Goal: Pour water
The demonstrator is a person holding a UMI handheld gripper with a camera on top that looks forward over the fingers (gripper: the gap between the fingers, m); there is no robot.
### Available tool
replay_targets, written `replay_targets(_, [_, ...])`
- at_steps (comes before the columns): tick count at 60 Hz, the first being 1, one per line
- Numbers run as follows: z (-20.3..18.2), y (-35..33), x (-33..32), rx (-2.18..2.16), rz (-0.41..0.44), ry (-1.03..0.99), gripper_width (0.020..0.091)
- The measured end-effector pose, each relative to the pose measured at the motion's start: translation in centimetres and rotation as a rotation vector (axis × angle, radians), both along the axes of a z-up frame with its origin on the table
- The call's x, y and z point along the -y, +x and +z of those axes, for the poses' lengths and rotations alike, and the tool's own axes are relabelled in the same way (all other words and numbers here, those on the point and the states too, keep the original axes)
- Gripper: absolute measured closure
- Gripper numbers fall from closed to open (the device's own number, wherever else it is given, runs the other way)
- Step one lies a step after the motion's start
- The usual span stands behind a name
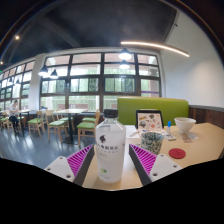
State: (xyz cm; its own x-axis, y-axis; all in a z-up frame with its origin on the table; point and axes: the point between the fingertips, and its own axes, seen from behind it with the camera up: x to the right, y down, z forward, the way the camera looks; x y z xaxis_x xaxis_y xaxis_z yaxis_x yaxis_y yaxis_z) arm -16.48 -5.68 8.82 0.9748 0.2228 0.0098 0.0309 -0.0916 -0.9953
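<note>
A clear plastic water bottle (111, 148) with a white label and a white cap stands upright on the pale wooden table (200, 146). It is between the fingers of my gripper (111, 158), and the purple pads (80, 160) flank it with a strip of table showing at each side. The gripper is open. Just beyond the right finger stands a small glass cup (151, 140), apart from the bottle.
A red coaster (177, 153) lies right of the cup. Behind it are a white bowl (184, 126) and an upright framed card (149, 119). A green sofa (152, 105) backs the table. Chairs and tables (50, 122) fill the room to the left, by large windows.
</note>
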Motion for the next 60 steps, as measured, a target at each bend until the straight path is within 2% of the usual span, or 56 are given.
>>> replay_targets(7, [1.6, -0.6, -3.0, 0.022, -0.079, 0.053, 0.0309])
replay_targets(8, [1.1, 0.1, -5.1, 0.03, -0.089, 0.057, 0.0322])
replay_targets(9, [1.3, -0.1, -4.5, 0.037, -0.104, 0.057, 0.0334])
replay_targets(11, [1.3, -0.3, -4.7, 0.046, -0.131, 0.054, 0.0478])
replay_targets(12, [1.1, -0.3, -4.8, 0.046, -0.144, 0.048, 0.0501])
replay_targets(18, [1.1, 0.0, -5.0, 0.024, -0.193, 0.061, 0.052])
replay_targets(31, [0.6, 0.1, -6.1, 0.039, -0.154, 0.024, 0.0521])
replay_targets(32, [0.7, 0.1, -6.1, 0.033, -0.152, 0.027, 0.0553])
replay_targets(34, [0.8, 0.0, -6.1, 0.021, -0.149, 0.029, 0.056])
replay_targets(35, [0.8, -0.1, -6.1, 0.024, -0.144, 0.03, 0.0597])
replay_targets(40, [0.7, -0.2, -6.2, 0.016, -0.133, 0.02, 0.0672])
replay_targets(46, [0.9, -0.6, -6.9, -0.032, -0.11, -0.009, 0.0677])
replay_targets(50, [1.3, -1.0, -8.3, -0.15, -0.081, -0.027, 0.0677])
replay_targets(56, [4.3, -1.4, -10.7, -0.507, -0.036, -0.055, 0.0676])
replay_targets(60, [6.2, -1.0, -11.3, -0.822, -0.046, -0.116, 0.0678])
